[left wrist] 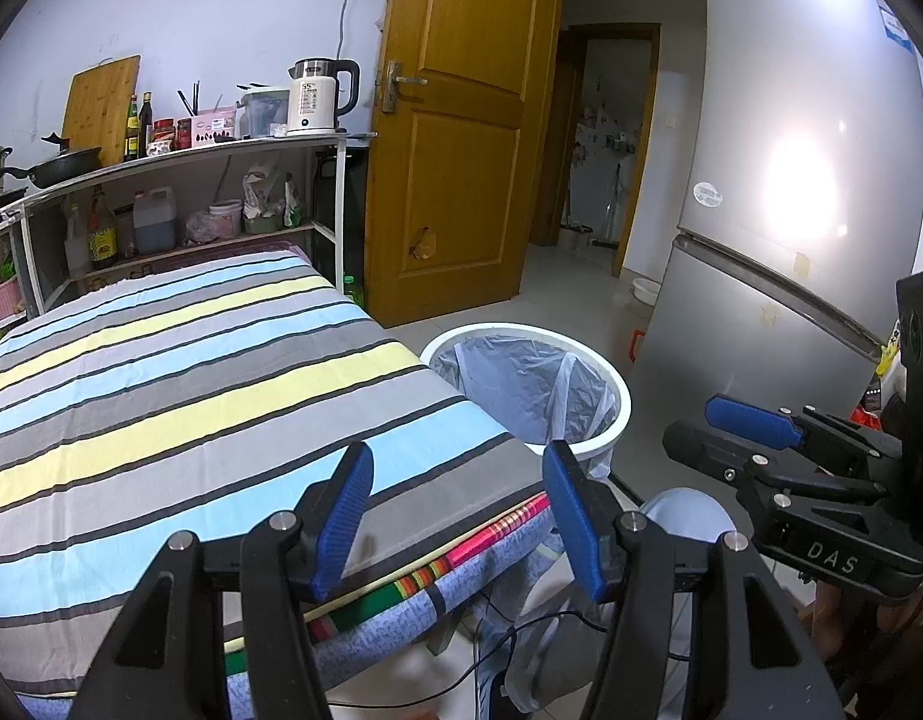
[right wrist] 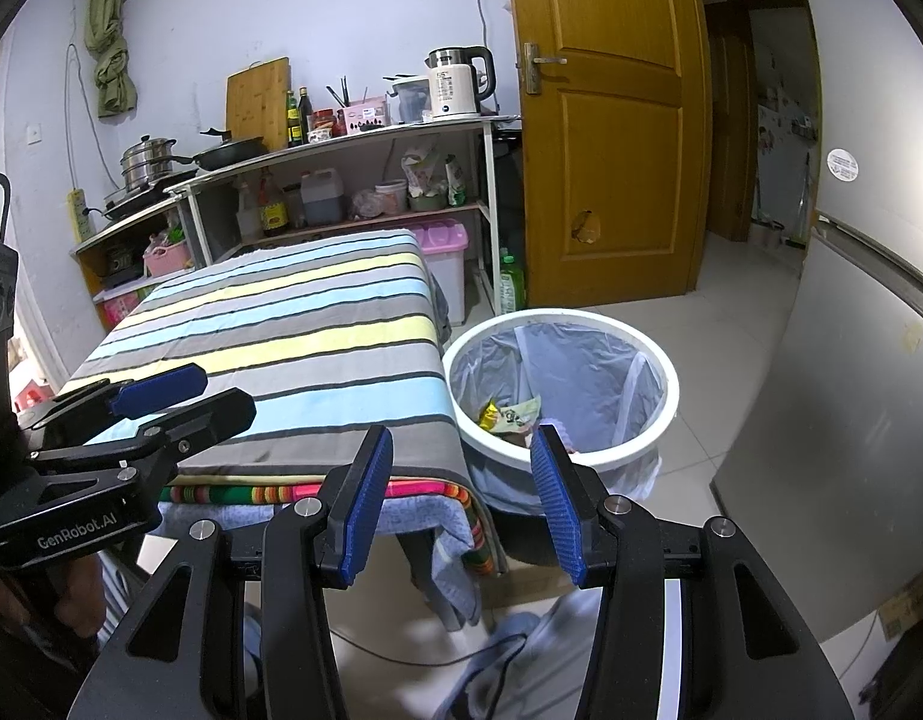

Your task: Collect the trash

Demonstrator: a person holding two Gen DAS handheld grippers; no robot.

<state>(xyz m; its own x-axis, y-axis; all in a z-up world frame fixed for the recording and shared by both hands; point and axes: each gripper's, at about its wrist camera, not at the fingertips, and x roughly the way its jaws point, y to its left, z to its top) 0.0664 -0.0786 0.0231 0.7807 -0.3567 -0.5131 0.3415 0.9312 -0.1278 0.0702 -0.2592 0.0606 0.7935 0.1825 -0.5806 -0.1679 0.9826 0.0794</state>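
Note:
A white trash bin [left wrist: 618,414] lined with a clear bag stands on the floor at the table's right corner; it also shows in the right wrist view [right wrist: 665,414]. Wrappers [right wrist: 509,417], one yellow and one pale green, lie at its bottom. My left gripper [left wrist: 458,486] is open and empty over the table's near right corner. My right gripper [right wrist: 461,468] is open and empty, between the table corner and the bin's near rim. Each gripper shows in the other's view: the right one [left wrist: 755,420], the left one [right wrist: 161,387].
The table [left wrist: 191,396] wears a striped cloth of blue, yellow and grey. A shelf unit [right wrist: 341,192] with bottles, kettle and pans stands behind it. A wooden door [right wrist: 611,120] is beyond the bin. A silver fridge [left wrist: 791,180] stands at the right. A cable [right wrist: 401,654] lies on the floor.

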